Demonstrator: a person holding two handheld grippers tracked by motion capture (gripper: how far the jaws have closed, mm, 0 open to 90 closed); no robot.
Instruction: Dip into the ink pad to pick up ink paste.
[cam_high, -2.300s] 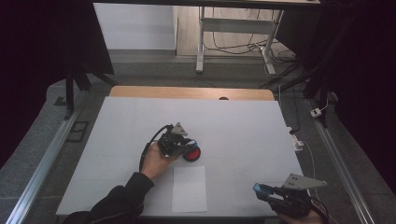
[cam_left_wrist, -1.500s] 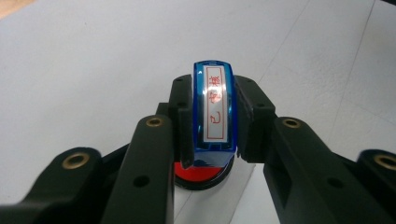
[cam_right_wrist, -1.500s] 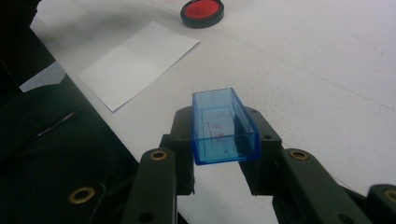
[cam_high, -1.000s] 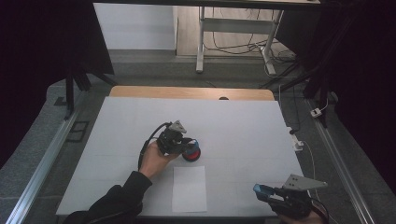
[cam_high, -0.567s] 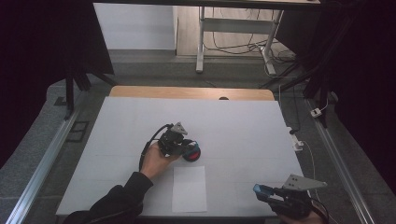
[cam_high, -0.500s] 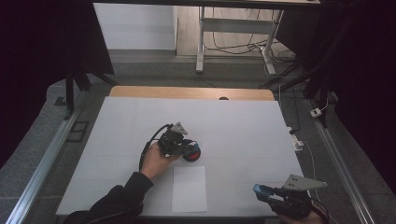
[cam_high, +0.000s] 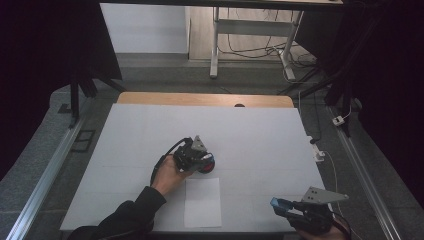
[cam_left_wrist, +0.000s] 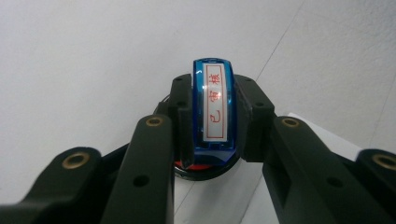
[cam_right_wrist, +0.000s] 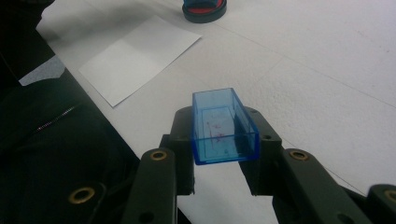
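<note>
Nearest the person, the right gripper (cam_high: 287, 209) is clamped on a blue cap (cam_right_wrist: 224, 126) beside the paper sheet (cam_high: 202, 202), while just beyond that sheet the left gripper (cam_high: 200, 159), nearer it, presses its clamped stamp (cam_left_wrist: 215, 103) upright on the red ink pad (cam_high: 207, 165).

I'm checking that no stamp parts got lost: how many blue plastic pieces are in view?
2: the stamp body, clamped in the left gripper over the red ink pad; and its open cap, clamped in the right gripper.
</note>
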